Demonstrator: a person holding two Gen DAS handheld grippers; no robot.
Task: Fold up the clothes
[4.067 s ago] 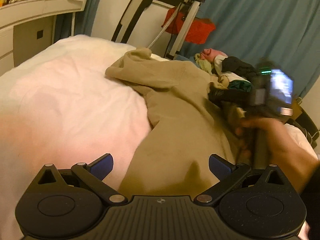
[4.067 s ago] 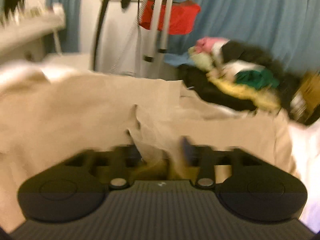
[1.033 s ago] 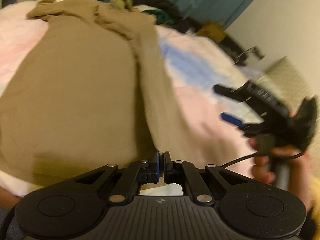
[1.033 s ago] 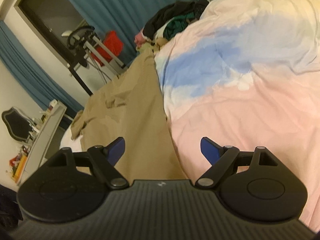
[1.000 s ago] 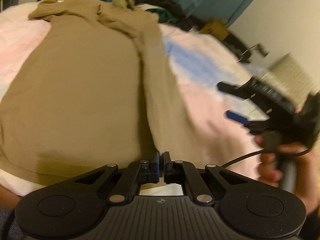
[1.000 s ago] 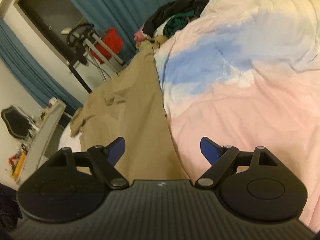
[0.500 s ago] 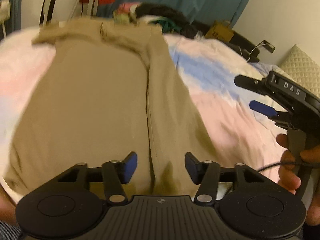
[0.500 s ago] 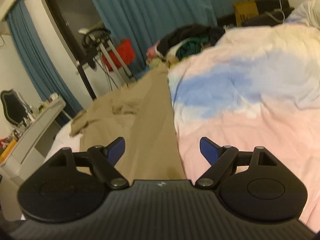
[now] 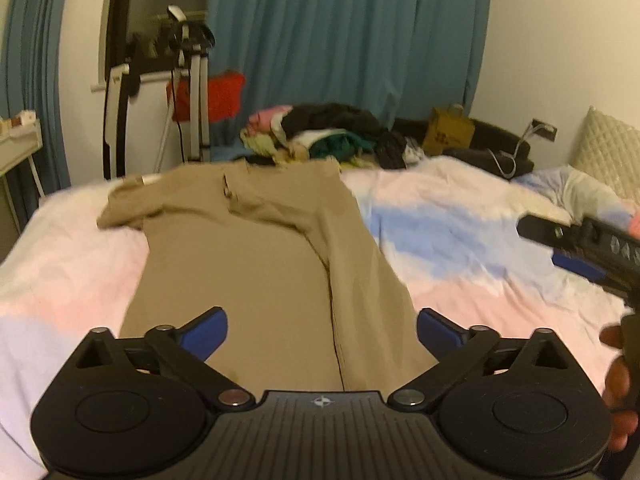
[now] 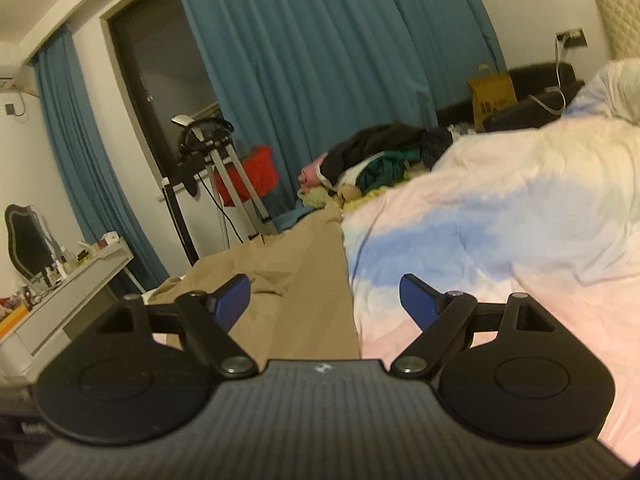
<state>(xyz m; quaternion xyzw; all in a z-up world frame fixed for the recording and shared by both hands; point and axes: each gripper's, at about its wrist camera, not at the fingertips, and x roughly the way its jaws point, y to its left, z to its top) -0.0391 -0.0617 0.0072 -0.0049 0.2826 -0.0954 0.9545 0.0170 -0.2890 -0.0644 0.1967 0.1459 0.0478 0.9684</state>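
tan garment (image 9: 256,264) | spread flat on bed (image 9: 460,240) (long centre crease) | unheld

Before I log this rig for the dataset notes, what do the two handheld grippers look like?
Both match: the left gripper and right gripper have matte black bodies with a ribbed centre plate, a small emblem, round side discs, silver pivot pins, and blue finger pads. White lettering marks the right gripper's side, unreadable. No sleeve shows.
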